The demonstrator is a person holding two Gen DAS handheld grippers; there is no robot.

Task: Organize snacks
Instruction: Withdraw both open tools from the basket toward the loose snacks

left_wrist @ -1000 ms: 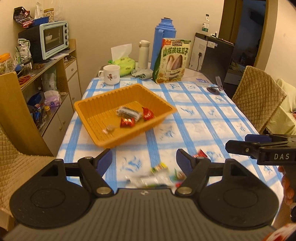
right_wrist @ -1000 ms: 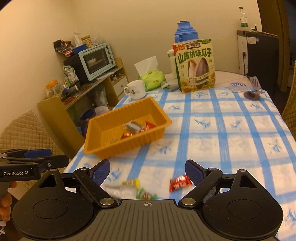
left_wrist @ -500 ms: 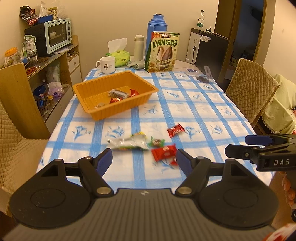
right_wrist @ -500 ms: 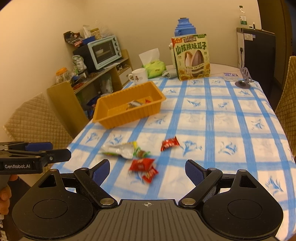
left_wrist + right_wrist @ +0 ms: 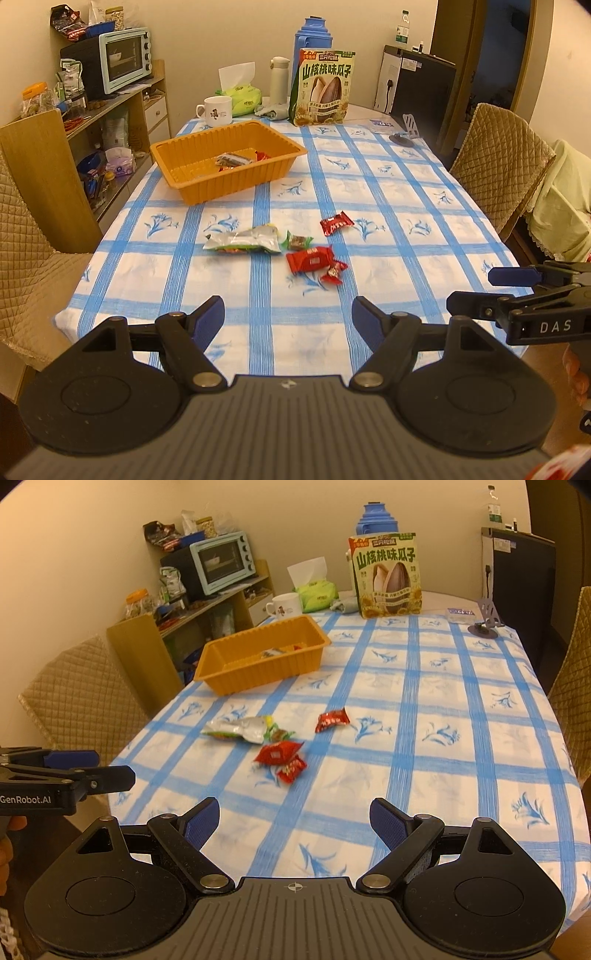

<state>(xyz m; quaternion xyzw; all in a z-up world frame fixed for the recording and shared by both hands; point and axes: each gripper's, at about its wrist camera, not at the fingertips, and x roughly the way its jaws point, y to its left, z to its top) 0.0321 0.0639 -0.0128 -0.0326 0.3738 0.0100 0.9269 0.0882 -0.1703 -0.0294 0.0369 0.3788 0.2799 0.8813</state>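
We find the tabletop (image 5: 388,206), under a blue-checked cloth, carrying the whole job. The orange basket (image 5: 236,184) sits toward its far left with a few wrapped snacks already inside. The rest lie loose in a cluster nearer us, well apart from the basket.

Both tools hang back over the near edge. The left gripper (image 5: 288,317) has its jaws wide with nothing between them. The right gripper (image 5: 293,819) is likewise wide and empty. Each shows at the edge of the other's view, so the two stand side by side.

Risks, largest item first:

- Basket. It looks light and rests on cloth. We judge that a jaw striking its rim on a drop could slide or tip it.
- Silver pouch (image 5: 243,242). It is flat and crinkled. Jaws closing from above may skid off it or pinch the cloth with it.
- Large red packet (image 5: 309,258). A small red candy (image 5: 334,272) touches its near corner. A grip on either may drag or lift the other, which could then fall short of the basket.
- Green-wrapped candy (image 5: 298,242). It lies just beside the pouch, so a wide approach may sweep both.
- Lone red packet (image 5: 336,223). It stands clear and looks the safest pick.

With both grippers aimed at one cluster, we also judge a collision between them possible.
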